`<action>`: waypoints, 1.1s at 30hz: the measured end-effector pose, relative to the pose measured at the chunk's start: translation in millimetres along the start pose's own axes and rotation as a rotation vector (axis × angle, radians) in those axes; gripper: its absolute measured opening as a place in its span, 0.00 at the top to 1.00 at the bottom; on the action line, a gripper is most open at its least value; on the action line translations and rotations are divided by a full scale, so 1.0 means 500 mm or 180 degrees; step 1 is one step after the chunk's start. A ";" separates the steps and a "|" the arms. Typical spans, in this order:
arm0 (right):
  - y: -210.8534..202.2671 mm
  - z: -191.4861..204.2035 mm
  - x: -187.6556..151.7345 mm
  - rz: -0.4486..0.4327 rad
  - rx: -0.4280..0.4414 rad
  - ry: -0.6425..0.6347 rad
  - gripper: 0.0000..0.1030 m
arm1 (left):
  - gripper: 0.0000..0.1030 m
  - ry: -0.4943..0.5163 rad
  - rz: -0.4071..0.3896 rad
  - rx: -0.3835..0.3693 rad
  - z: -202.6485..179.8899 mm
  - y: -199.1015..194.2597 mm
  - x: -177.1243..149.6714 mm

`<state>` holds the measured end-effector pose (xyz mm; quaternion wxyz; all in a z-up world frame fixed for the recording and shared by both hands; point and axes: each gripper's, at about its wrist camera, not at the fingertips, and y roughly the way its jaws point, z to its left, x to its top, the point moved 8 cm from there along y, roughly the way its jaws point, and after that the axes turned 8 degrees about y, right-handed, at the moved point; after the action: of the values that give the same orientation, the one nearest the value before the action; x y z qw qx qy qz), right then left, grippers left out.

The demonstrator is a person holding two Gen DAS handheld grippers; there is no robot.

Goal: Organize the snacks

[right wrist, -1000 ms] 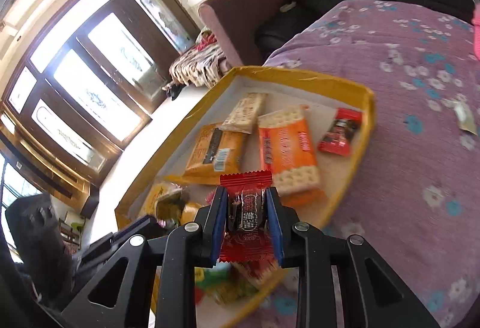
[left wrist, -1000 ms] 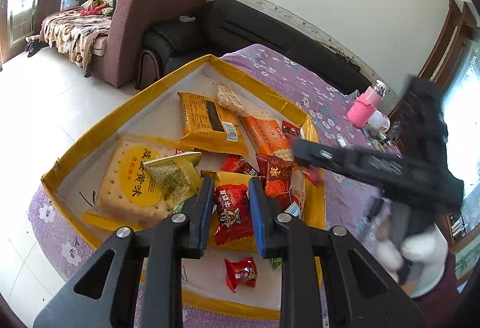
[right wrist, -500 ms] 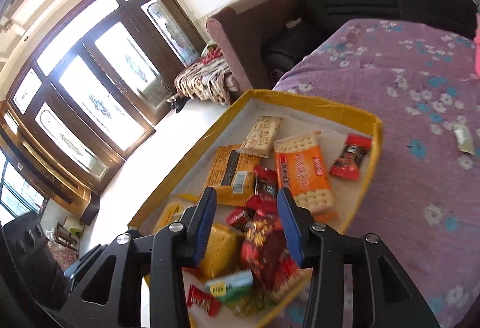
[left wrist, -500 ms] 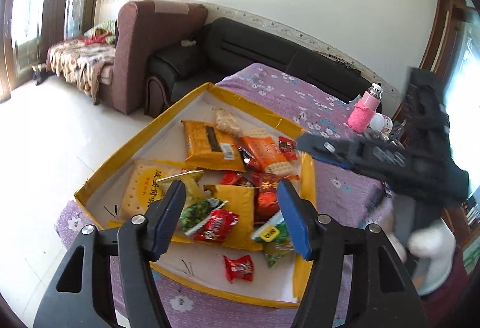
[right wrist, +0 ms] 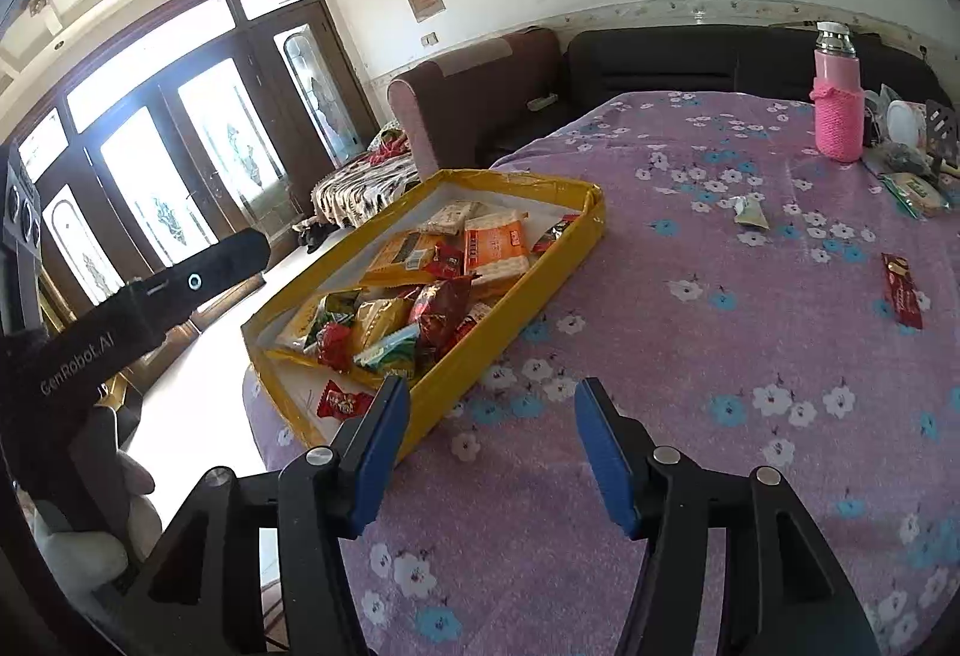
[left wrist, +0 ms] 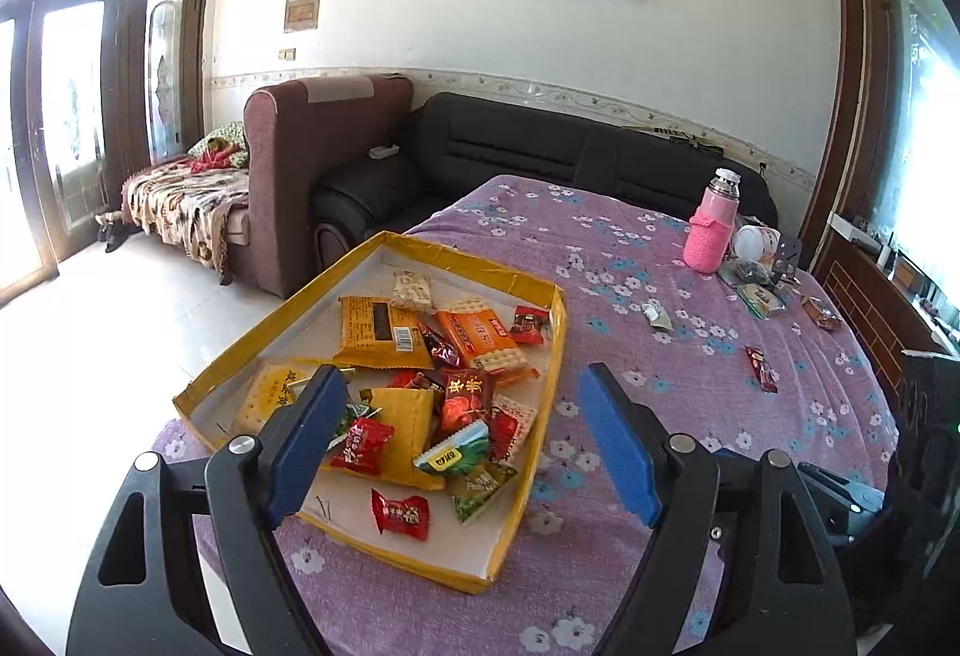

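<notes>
Clearly "GenRobot.AI" marks the left gripper; both jaws gape.

"GenRobot.AI" on left gripper body.

Snack packets lie in the tray at the counter's left; a bottle stands far right.

A: Where are the snacks?
B: Piled in the yellow tray on the purple worktop.
A: And the right tool?
B: Wide open over the cloth, holding nothing. A red packet lies apart, near a pink bottle.
</notes>
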<state>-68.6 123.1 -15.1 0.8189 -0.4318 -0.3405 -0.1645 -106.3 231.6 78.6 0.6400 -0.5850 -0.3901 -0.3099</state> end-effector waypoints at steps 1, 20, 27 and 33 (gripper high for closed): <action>-0.005 0.000 -0.004 -0.0013 -0.0010 -0.0014 0.43 | 0.20 0.0016 -0.0010 0.0013 -0.004 -0.006 0.000; -0.088 0.041 -0.041 -0.0284 0.0010 -0.0269 0.37 | 0.00 -0.0103 -0.0744 0.0798 -0.008 -0.167 0.024; -0.093 0.055 -0.051 -0.0293 0.0070 -0.0296 0.37 | 0.00 -0.0199 -0.0412 0.0480 -0.016 -0.124 -0.010; -0.091 0.049 -0.058 -0.0284 0.0035 -0.0317 0.35 | 0.00 -0.0062 -0.0001 0.0257 -0.065 -0.072 -0.048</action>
<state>-125.0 116.6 1.4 0.7951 -0.4194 -0.4006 -0.1772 -144.6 193.6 75.9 0.6592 -0.5616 -0.4085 -0.2883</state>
